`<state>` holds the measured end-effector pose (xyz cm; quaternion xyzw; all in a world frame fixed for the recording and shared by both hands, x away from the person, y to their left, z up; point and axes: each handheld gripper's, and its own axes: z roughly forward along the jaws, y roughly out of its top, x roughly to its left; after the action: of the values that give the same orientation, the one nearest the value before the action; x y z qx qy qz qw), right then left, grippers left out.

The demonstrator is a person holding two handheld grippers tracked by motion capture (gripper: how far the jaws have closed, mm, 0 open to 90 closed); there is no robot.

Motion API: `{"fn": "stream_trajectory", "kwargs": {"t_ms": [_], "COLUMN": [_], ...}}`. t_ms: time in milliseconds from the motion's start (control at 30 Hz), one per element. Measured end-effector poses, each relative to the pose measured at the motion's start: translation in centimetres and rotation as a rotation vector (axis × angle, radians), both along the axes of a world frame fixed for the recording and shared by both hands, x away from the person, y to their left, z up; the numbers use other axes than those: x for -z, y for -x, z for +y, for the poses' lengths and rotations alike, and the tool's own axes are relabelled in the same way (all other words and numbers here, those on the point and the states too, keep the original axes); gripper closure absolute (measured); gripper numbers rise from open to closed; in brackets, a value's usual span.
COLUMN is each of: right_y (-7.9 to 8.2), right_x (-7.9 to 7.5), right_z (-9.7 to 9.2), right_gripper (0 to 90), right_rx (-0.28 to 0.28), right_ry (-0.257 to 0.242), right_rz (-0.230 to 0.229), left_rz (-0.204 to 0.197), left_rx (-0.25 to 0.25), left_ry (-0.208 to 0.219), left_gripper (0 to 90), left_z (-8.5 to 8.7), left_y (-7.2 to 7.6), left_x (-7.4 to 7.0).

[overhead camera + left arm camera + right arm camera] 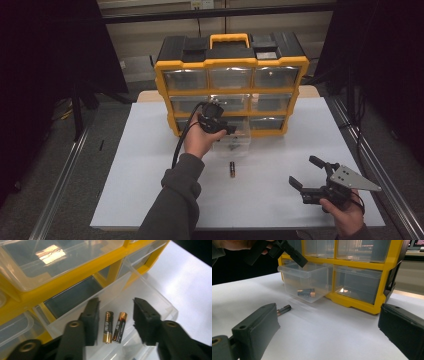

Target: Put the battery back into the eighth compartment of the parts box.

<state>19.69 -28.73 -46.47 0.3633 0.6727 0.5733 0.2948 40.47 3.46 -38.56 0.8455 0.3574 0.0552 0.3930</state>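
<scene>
Inside drawer (160, 305): two batteries (114, 327); one outside (232, 169).

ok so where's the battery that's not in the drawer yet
The loose battery lies on the white table just in front of the pulled-out clear drawer, between the two grippers.

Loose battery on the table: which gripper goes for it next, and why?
Probably the right gripper: move it toward the loose battery and close on it. It is open, empty and low over the table. The left gripper hangs open over the pulled-out drawer, where two batteries already lie.
</scene>
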Motion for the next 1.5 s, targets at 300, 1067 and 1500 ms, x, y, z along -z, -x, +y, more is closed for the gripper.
{"fn": "stream_trajectory", "kwargs": {"t_ms": [300, 1067, 1500], "right_y": [0.0, 0.0, 0.0], "right_x": [0.0, 0.0, 0.0], "right_z": [0.1, 0.3, 0.3], "right_gripper": [2.4, 2.4, 2.5], "right_rx": [0.006, 0.006, 0.008], "right_ry": [0.002, 0.006, 0.012], "right_rz": [0.002, 0.001, 0.002], "left_rz": [-0.012, -0.068, -0.078], "left_rx": [-0.006, -0.029, -0.064], "left_ry": [0.000, 0.021, 0.051], "left_gripper": [36.5, 19.6, 19.1], "left_z": [1.1, 3.8, 4.6], "left_y": [1.1, 4.0, 5.5], "left_x": [-0.9, -0.9, 0.2]}}
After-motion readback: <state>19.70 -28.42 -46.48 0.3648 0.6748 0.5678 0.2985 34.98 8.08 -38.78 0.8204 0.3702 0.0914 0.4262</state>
